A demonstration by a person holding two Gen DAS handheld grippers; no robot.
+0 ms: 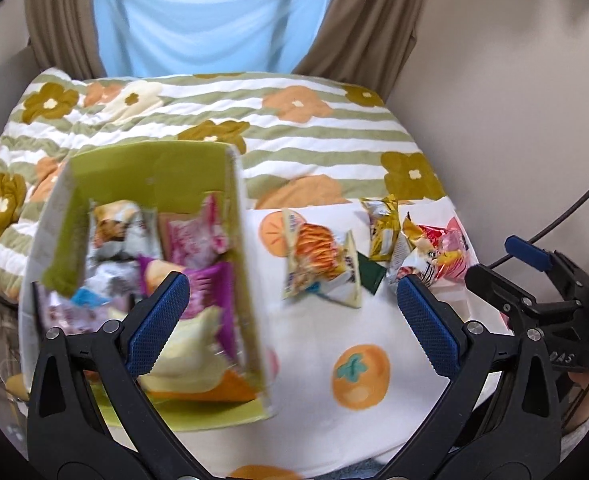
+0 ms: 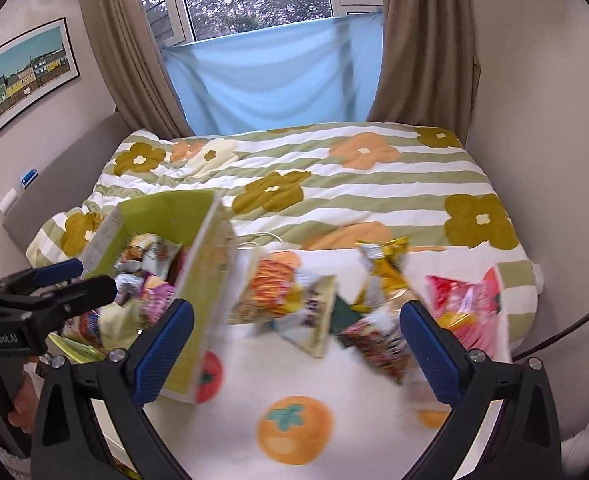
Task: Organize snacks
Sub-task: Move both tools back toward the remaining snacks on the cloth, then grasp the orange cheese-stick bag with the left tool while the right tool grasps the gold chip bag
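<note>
A green box (image 1: 150, 168) (image 2: 166, 212) on the bed holds several snack packets (image 1: 190, 240). Loose on the white persimmon-print cloth (image 1: 314, 340) lie an orange-and-white packet (image 1: 318, 264) (image 2: 282, 300), a gold packet (image 1: 384, 224) (image 2: 386, 272) and a red-and-pink packet (image 1: 438, 252) (image 2: 466, 300). My left gripper (image 1: 292, 320) is open and empty, its left finger over the box. My right gripper (image 2: 294, 344) is open and empty, above the loose packets. Each gripper also shows at the edge of the other's view: the right (image 1: 534, 280), the left (image 2: 42, 292).
The bed has a striped floral quilt (image 1: 294, 128) (image 2: 334, 184) behind the cloth. A blue sheet (image 2: 274, 76) and brown curtains (image 2: 426, 40) hang at the window. Walls close both sides. A cable (image 1: 566, 208) runs at the right.
</note>
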